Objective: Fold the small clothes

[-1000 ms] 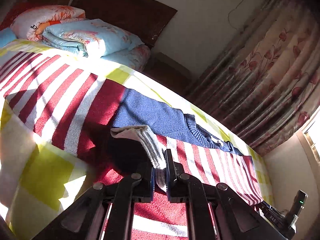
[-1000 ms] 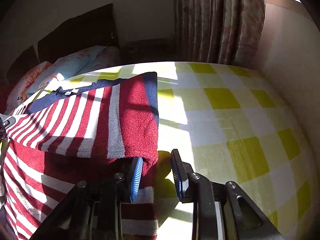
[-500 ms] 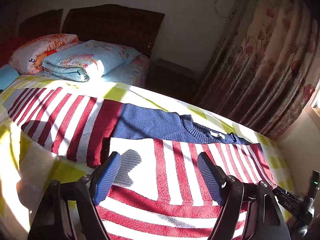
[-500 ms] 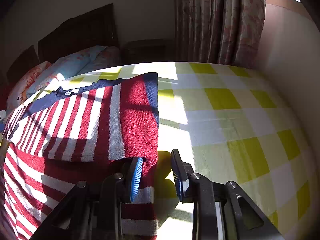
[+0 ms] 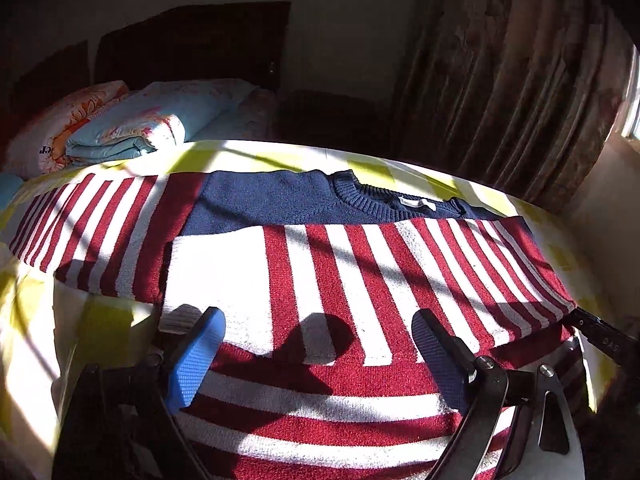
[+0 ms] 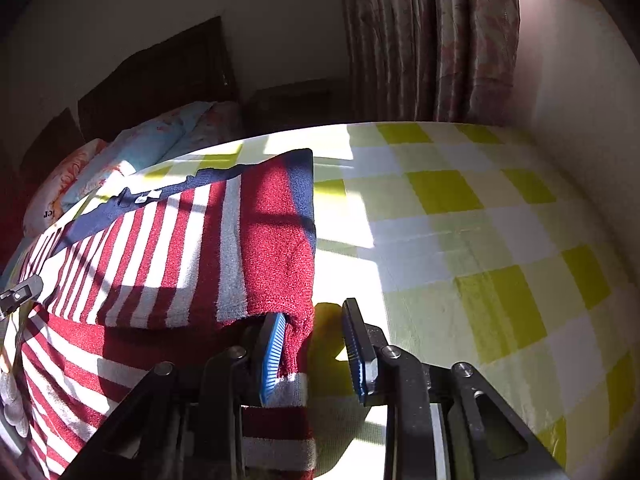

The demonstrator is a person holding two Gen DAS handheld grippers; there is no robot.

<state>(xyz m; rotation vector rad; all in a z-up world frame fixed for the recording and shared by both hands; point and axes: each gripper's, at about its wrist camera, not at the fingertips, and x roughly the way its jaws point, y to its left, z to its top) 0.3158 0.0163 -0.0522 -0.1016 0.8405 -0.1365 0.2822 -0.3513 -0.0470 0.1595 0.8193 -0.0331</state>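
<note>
A small red-and-white striped sweater point(image 5: 360, 272) with a navy yoke and collar lies on the bed. Its right sleeve is folded across the chest; its left sleeve point(image 5: 92, 232) lies spread to the left. My left gripper point(image 5: 316, 344) is open and empty, just above the sweater's lower body. In the right wrist view the sweater point(image 6: 168, 248) fills the left side. My right gripper point(image 6: 316, 344) is open at the sweater's right edge, with the folded red edge lying over its left finger.
The bed has a yellow-and-white checked sheet point(image 6: 460, 240). Folded quilts and a pillow point(image 5: 120, 128) lie at the head by a dark headboard point(image 5: 192, 40). Flowered curtains point(image 6: 424, 40) hang behind. A wall runs along the bed's right side.
My left gripper let go of the sleeve cuff it held, opened wide and drew back over the sweater's body. The sleeve now lies flat across the chest. My right gripper has stayed put.
</note>
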